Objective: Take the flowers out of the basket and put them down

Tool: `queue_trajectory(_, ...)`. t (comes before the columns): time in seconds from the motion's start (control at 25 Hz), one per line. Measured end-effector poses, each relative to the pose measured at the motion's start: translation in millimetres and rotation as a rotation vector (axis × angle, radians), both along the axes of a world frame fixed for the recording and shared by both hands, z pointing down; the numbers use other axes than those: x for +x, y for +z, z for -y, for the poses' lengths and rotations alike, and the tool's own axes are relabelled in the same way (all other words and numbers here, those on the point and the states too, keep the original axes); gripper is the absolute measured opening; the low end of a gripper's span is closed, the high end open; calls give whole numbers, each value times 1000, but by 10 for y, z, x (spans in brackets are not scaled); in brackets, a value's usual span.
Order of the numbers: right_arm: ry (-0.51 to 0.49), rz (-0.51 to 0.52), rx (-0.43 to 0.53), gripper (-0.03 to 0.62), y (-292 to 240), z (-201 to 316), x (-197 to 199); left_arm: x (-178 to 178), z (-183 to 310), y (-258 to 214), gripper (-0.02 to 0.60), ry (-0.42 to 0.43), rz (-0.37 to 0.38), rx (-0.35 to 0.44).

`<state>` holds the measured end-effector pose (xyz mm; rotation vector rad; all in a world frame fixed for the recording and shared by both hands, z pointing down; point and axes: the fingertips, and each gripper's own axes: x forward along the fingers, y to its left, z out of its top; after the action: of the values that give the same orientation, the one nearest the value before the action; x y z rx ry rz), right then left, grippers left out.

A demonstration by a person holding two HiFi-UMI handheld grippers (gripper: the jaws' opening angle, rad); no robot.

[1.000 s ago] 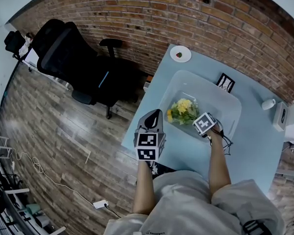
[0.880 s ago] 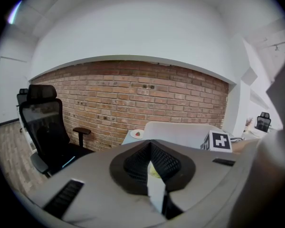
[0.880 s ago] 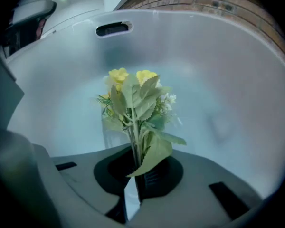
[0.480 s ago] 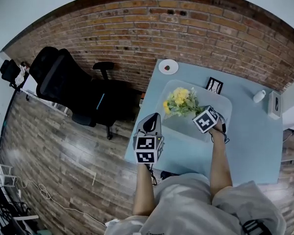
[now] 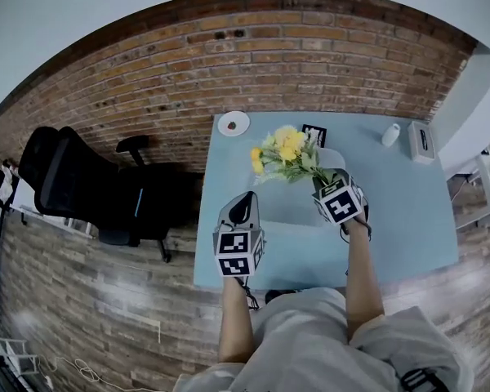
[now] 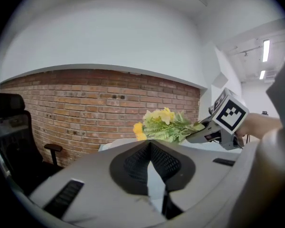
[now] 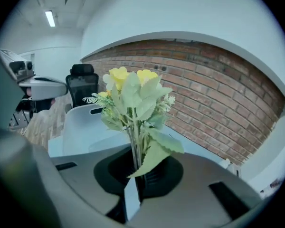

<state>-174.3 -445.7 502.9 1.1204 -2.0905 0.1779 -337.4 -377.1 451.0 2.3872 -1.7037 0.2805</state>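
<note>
A brick wall [image 5: 229, 64] backed the light-blue table [image 5: 408, 211]. The translucent basket [image 5: 279, 204] was faint, and the bouquet covered its far side. The flowers [image 5: 284, 152] were raised above the basket, with their stems clamped in the right gripper [image 5: 318, 178] and the stem ends hidden between its pads. The left gripper [image 5: 246, 198], jaws together and empty, was just left of the basket.

A black office chair [image 5: 69, 178] stands on plank floor [image 5: 82, 300] beside a brick wall [image 5: 269, 55].
</note>
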Motion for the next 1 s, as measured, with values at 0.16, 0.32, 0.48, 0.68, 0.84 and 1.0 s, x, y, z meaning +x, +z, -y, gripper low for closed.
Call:
queue_trajectory(0.16, 131, 19, 41, 41, -180, -119, 622, 494, 103, 50, 21, 102, -17, -18)
queue_trajectory(0.32, 284, 66, 67, 41, -227, -329, 1316, 996, 134, 28, 21, 188, -29, -32)
queue_trajectory(0.48, 425, 89, 51, 41, -92, -611, 1916, 1510, 50, 38, 21, 274, -42, -32)
queue_trajectory(0.68, 520, 96, 21, 41, 124, -914, 2389, 1942, -163, 157, 21, 358, -30, -59)
queue_trajectory(0.84, 622, 161, -7, 41, 432, -984, 2623, 2047, -243, 258, 21, 368, -23, -83)
queue_trajectory(1.0, 695, 213, -54, 41, 879, -983, 2716, 2076, -225, 299, 21, 359, -8, -95)
